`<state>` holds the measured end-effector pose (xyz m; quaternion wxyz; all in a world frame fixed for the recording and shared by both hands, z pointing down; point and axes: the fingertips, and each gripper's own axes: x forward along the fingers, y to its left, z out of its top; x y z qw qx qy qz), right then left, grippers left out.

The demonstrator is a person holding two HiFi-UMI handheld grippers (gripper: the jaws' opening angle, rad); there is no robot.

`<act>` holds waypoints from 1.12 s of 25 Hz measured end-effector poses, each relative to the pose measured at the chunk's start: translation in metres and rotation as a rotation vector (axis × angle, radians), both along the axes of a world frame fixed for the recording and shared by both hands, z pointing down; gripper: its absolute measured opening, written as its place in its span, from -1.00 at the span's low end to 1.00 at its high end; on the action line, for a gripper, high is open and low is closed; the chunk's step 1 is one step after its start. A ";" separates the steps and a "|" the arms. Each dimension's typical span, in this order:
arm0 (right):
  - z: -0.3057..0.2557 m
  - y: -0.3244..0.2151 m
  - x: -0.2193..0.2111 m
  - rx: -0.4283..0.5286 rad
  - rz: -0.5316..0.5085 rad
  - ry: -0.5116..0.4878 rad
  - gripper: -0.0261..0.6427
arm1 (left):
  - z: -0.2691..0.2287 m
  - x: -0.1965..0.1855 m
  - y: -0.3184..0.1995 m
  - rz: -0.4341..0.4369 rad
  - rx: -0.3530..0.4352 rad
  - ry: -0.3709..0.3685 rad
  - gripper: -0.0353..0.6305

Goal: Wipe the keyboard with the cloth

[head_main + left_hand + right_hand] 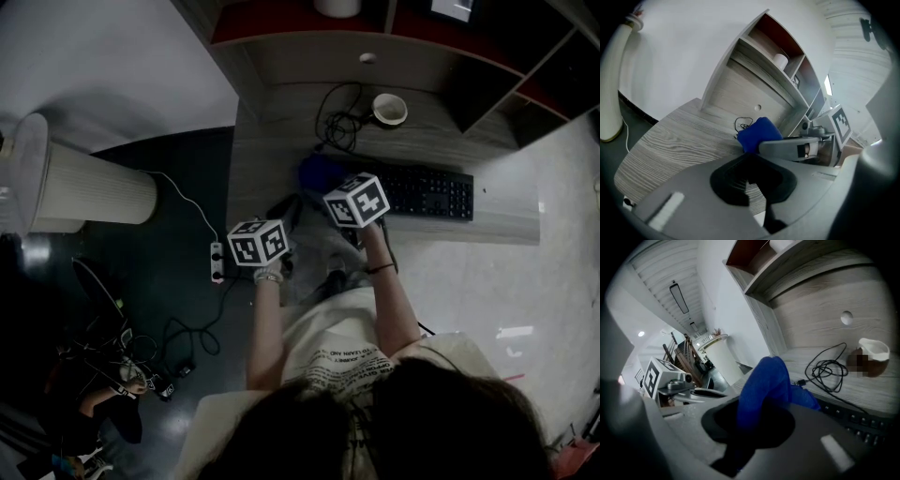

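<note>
A black keyboard point(427, 192) lies on the wooden desk point(281, 122), right of the middle. My right gripper point(761, 399) is shut on a blue cloth point(766, 380), which bulges up out of the jaws. In the head view the blue cloth point(319, 173) hangs just left of the keyboard's left end, over the desk. Some keyboard keys point(855, 420) show low on the right in the right gripper view. My left gripper point(752, 176) is shut with nothing in it, over the desk's near left edge, short of the blue cloth point(758, 133).
A white mug point(389, 110) and a coiled black cable point(339, 120) sit behind the keyboard. Shelves rise at the desk's back. On the dark floor to the left stand a white cylinder point(84, 187) and a power strip point(217, 262) with cords.
</note>
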<state>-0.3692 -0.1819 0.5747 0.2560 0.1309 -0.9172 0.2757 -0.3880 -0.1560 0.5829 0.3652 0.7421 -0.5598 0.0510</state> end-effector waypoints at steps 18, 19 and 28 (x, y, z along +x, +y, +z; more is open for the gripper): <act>-0.050 -0.016 0.013 -0.033 0.022 -0.202 -0.75 | -0.029 0.007 -0.008 -0.066 0.066 -0.019 -0.88; -0.054 -0.017 0.015 -0.026 0.021 -0.208 -0.74 | -0.034 0.008 -0.010 -0.065 0.078 -0.032 -0.88; -0.097 -0.034 0.040 0.060 0.034 -0.293 -0.74 | -0.090 0.015 -0.031 -0.042 0.206 -0.111 -0.88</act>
